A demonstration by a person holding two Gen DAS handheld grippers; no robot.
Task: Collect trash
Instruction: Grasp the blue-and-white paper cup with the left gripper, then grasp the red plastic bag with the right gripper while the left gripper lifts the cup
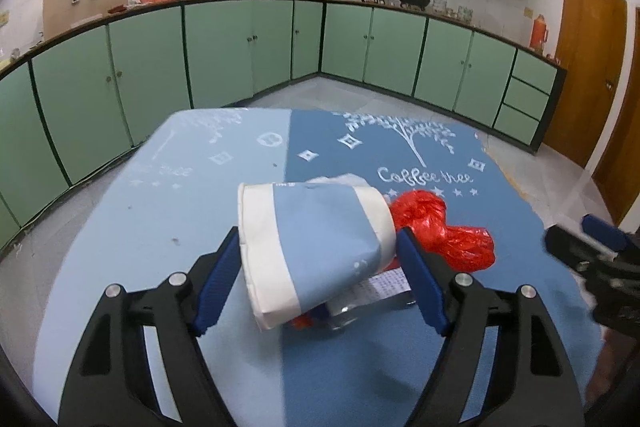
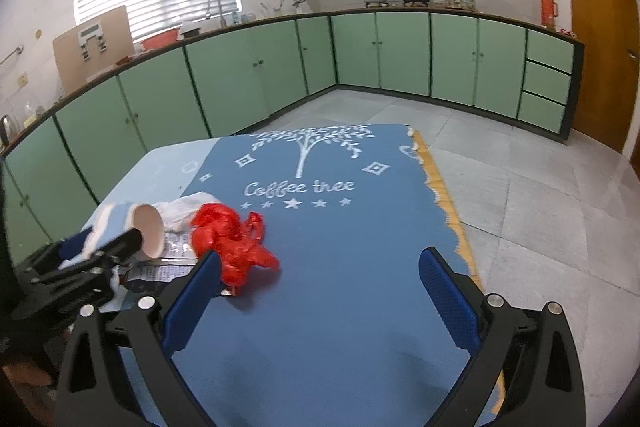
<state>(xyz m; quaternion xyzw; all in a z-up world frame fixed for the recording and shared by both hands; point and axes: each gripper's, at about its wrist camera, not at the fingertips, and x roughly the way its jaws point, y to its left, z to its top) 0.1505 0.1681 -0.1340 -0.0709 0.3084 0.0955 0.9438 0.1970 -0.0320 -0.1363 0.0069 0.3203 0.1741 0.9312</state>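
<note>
The left gripper (image 1: 320, 267) squeezed the paper cup (image 1: 312, 251), which lay sideways above the table (image 1: 120, 227). The right gripper (image 2: 320, 303) was open, with the red bag (image 2: 232, 247) just left of it.

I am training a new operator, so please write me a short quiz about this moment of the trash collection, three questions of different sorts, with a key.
1. True or false: the left gripper is shut on the paper cup.
2. Multiple choice: what lies right beside the cup's open mouth on the tablecloth? A) a green bottle B) a red plastic bag C) a spoon
3. Short answer: what does the right gripper hold?

Key
1. True: both blue pads press the cup's sides, and the cup is tilted on its side.
2. B
3. Nothing: its jaws stand open over the cloth.
</note>
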